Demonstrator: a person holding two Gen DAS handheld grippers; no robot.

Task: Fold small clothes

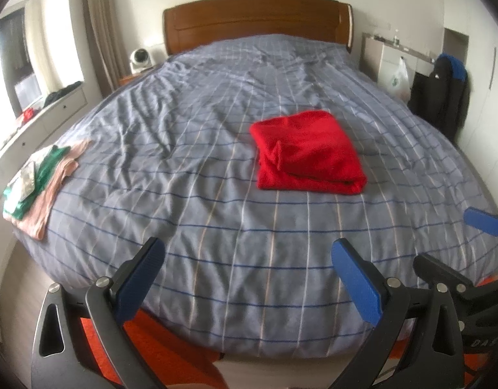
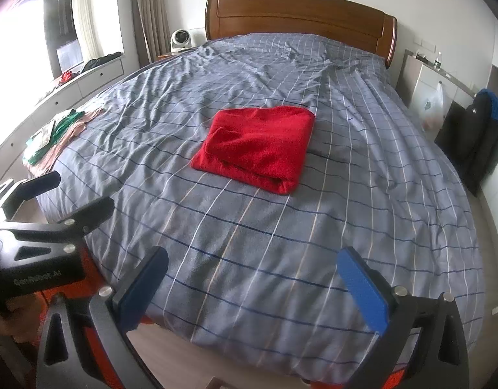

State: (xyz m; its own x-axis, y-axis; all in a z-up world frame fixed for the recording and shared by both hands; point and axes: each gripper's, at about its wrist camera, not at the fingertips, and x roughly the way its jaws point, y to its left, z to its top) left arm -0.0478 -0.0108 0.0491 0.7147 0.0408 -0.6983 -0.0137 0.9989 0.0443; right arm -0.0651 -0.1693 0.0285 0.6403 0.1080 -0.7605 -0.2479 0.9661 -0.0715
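Note:
A folded red garment (image 1: 309,152) (image 2: 258,146) lies flat in the middle of the bed's grey checked duvet (image 1: 190,162) (image 2: 362,194). At the bed's left edge sits a stack of folded clothes (image 1: 38,178) (image 2: 54,136): green and white pieces on a pink one. My left gripper (image 1: 249,244) (image 2: 81,189) hovers over the foot of the bed, open and holding nothing. Just to its right my right gripper (image 2: 252,253) (image 1: 443,236) is also open and holds nothing. Both stand well short of the red garment.
A wooden headboard (image 1: 258,19) closes the far end. A small white fan (image 1: 140,60) stands on the bedside table. White drawers (image 1: 54,113) run along the left wall. A plastic bag (image 1: 399,79) and a dark jacket (image 1: 443,90) are at the right. An orange rug (image 1: 151,340) lies below.

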